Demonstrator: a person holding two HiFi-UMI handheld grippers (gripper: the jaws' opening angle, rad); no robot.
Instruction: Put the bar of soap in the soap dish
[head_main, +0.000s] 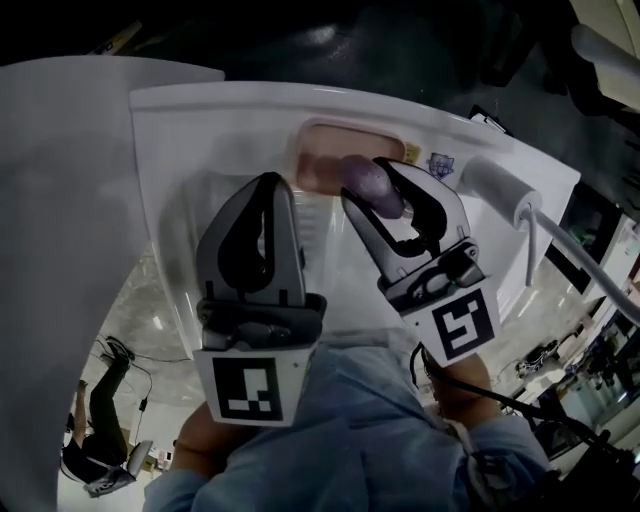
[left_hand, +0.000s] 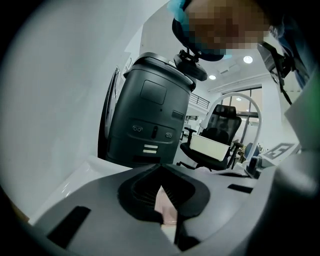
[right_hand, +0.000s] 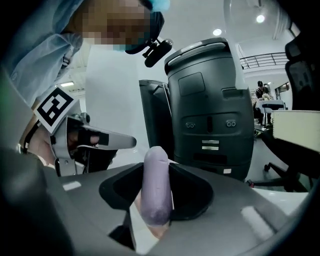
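In the head view a purple bar of soap (head_main: 362, 175) stands on edge between the jaws of my right gripper (head_main: 372, 192), which is shut on it. The bar hangs over the near right part of a pink soap dish (head_main: 320, 150) at the back of a white basin top (head_main: 190, 130). In the right gripper view the soap (right_hand: 156, 185) fills the gap between the jaws. My left gripper (head_main: 272, 180) is shut and holds nothing, just left of the dish; a strip of pink dish (left_hand: 166, 207) shows through its jaws.
A white tap-like cylinder (head_main: 497, 185) with a thin rod sits right of the dish. A curved white wall (head_main: 60, 200) stands at the left. Both gripper views look past the basin at a tall dark machine (left_hand: 150, 115) and an office chair (left_hand: 220, 125).
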